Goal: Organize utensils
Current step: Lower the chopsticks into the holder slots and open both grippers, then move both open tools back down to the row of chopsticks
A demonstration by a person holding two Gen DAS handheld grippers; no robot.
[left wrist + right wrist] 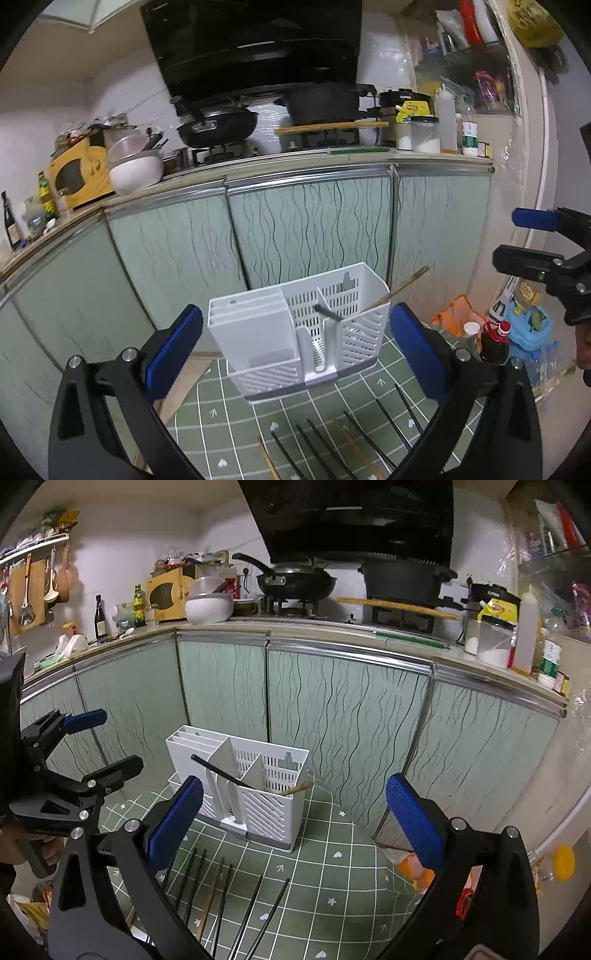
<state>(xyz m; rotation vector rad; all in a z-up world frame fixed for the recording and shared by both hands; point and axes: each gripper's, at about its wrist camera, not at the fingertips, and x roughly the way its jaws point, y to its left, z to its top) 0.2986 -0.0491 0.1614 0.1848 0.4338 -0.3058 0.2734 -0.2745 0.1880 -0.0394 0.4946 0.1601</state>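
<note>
While both grippers, left (295, 354) and right (295, 827), hover wide open, empty: two chopsticks in holder (273, 812), next grab loose chopsticks (221, 897) off surface (332, 867).

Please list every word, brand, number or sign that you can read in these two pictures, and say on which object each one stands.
None can be read with certainty.
Black appliance on the counter: white lettering, too blurred.
Yellow pouch: red label, too small.
Green-labelled white bottle: print too small.
Dark bottle: label unreadable.
Green mat: only white arrows, hearts and flowers, no text.
</note>
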